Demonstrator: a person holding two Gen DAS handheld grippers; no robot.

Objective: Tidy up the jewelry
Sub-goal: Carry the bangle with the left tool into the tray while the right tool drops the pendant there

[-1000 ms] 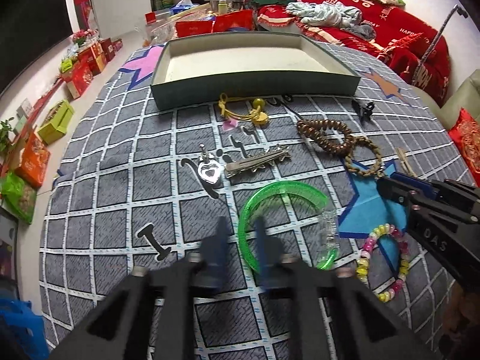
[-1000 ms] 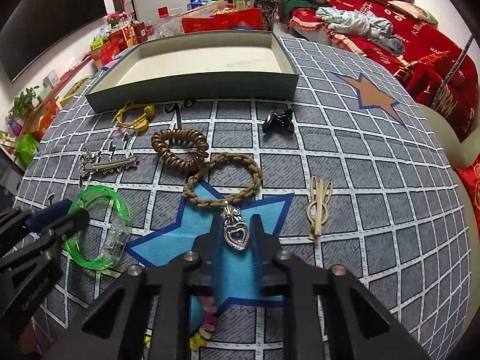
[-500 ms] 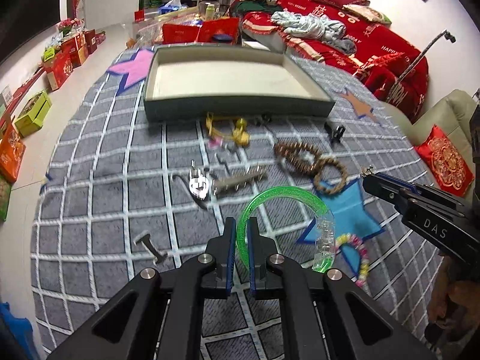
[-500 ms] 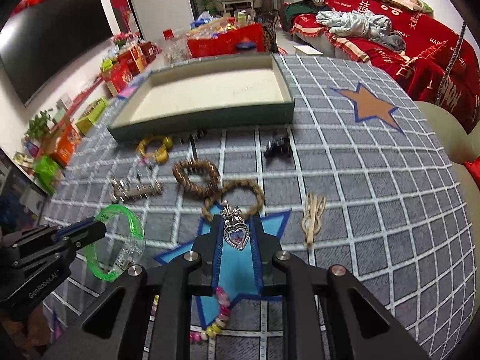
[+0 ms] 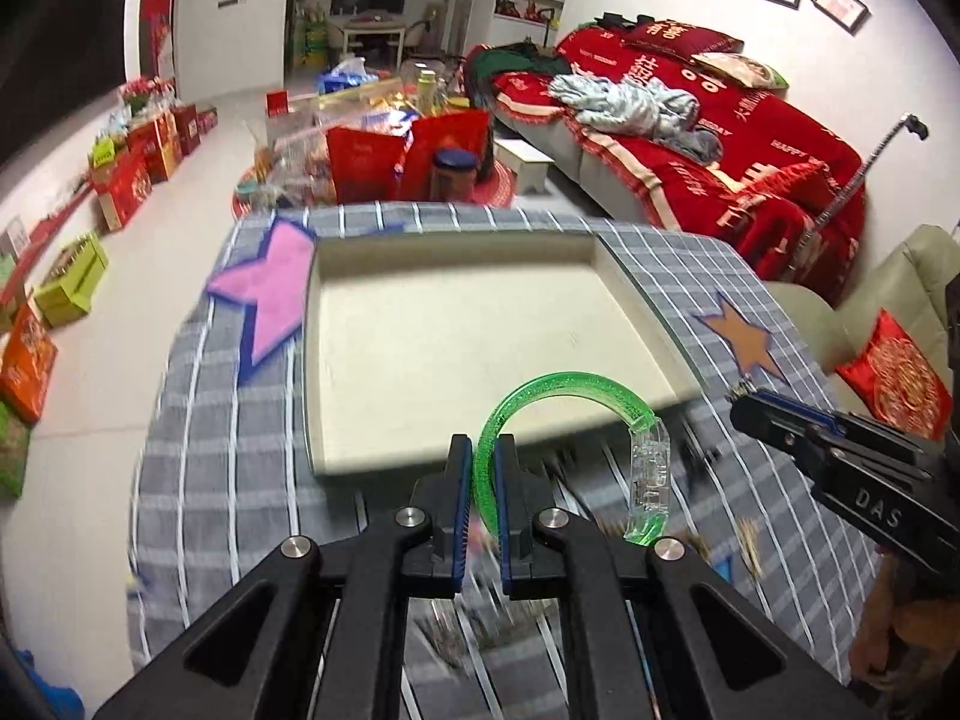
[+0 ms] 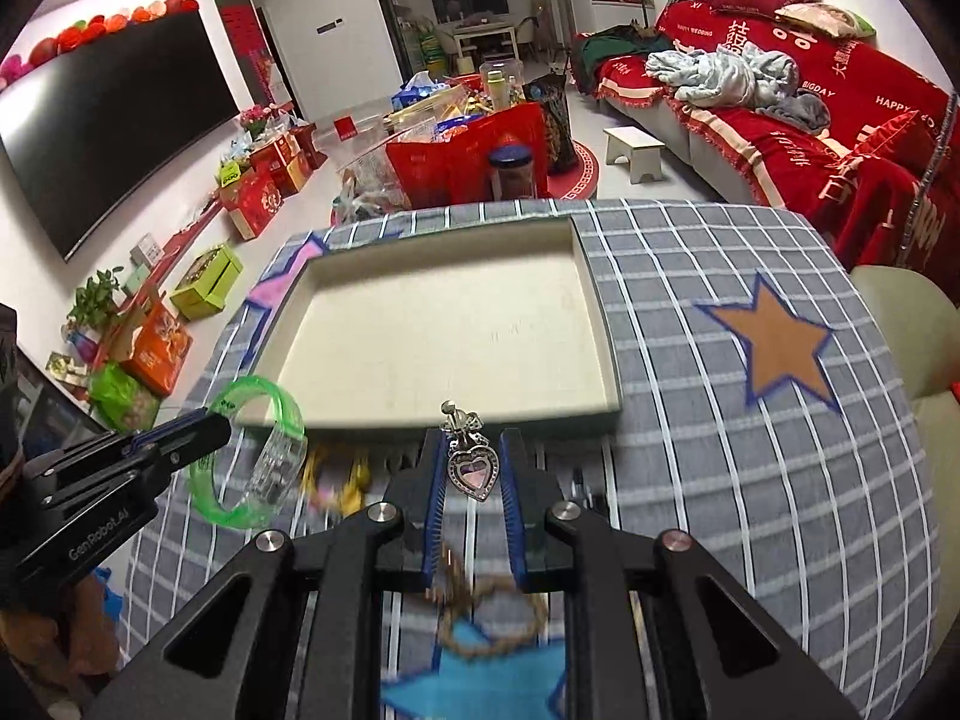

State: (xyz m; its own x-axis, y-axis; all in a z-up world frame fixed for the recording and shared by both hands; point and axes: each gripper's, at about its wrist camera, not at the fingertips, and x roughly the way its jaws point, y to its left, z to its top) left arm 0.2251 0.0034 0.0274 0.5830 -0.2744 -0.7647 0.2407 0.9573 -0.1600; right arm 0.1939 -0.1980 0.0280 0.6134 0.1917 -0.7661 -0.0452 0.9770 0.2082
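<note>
Two loads: your left gripper [image 5: 480,468] clamps the green bangle [image 5: 570,384], your right gripper [image 6: 474,468] the heart pendant [image 6: 474,471]; rush over the tray [image 6: 606,324], and either could slip out.

One green bangle [image 5: 564,387], one heart pendant [image 6: 474,471], one shallow tray [image 6: 594,300], one braided bracelet [image 6: 486,618].

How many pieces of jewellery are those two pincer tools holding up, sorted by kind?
green bangle: 1, clamped in the left gripper
silver heart pendant: 1, clamped in the right gripper
Total: 2
</note>
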